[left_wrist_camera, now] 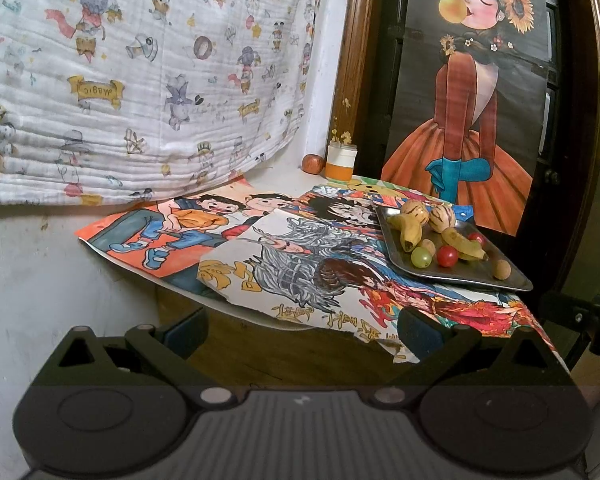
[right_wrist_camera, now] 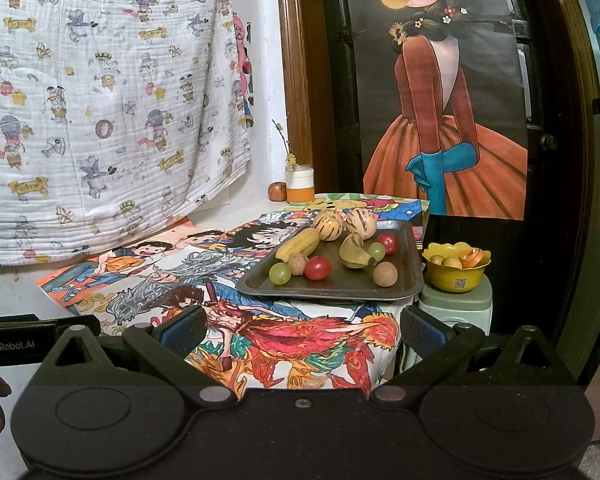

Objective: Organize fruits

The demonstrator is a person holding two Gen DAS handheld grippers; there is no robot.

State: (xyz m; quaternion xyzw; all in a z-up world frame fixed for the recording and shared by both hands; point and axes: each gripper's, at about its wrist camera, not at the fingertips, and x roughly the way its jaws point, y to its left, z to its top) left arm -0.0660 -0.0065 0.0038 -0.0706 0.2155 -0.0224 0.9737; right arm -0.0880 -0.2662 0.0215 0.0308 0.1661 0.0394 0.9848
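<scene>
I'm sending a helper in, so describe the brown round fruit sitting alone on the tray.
Find the metal tray on the picture-covered table. At its near right corner lies the brown round fruit, dull and rough-skinned, just in front of a banana, unlike the glossy red and green fruits nearby.

My left camera looks from low before the worktop's [left_wrist_camera: 236, 280] left front, facing right toward the tray [left_wrist_camera: 452, 276]. My right camera sits nearer, facing it straight. Both share tray, drawings, poster [right_wrist_camera: 440, 120].
</scene>
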